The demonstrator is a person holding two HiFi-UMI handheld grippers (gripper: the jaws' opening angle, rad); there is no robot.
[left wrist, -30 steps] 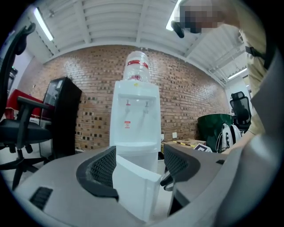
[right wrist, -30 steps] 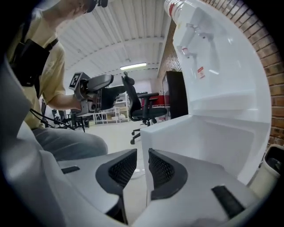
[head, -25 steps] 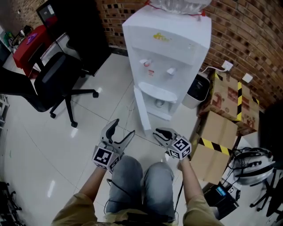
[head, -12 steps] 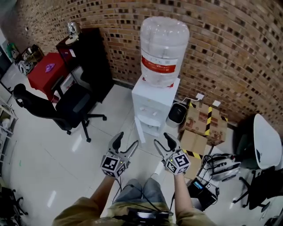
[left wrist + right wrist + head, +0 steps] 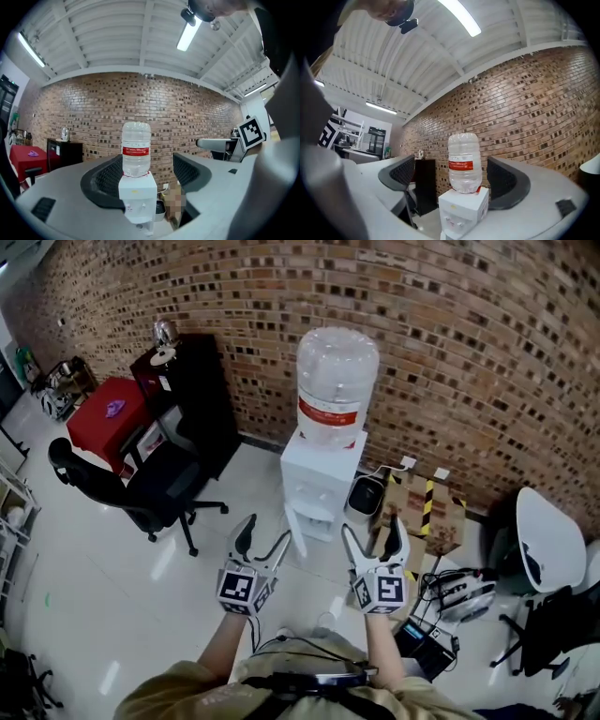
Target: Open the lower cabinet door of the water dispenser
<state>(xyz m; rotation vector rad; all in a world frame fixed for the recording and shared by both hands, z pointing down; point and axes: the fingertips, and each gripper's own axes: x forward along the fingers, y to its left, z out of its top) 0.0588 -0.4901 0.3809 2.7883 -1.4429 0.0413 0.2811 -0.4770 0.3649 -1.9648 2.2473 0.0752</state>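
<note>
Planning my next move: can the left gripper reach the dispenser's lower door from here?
Probably not: the left gripper hangs well short of the water dispenser, with floor between.

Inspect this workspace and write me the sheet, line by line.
Surface: glossy white floor tiles.
Job's things: water dispenser with bottle on top; its lower door stands open.
Clutter: cardboard boxes, small bin, office chair, red table, black cabinet.
Grippers: left tongs open, empty; right tongs opening, nothing between them; both away from the dispenser.
Cables: a lead at the wall socket; tangled leads on the floor at right.
Surroundings: brick wall.
</note>
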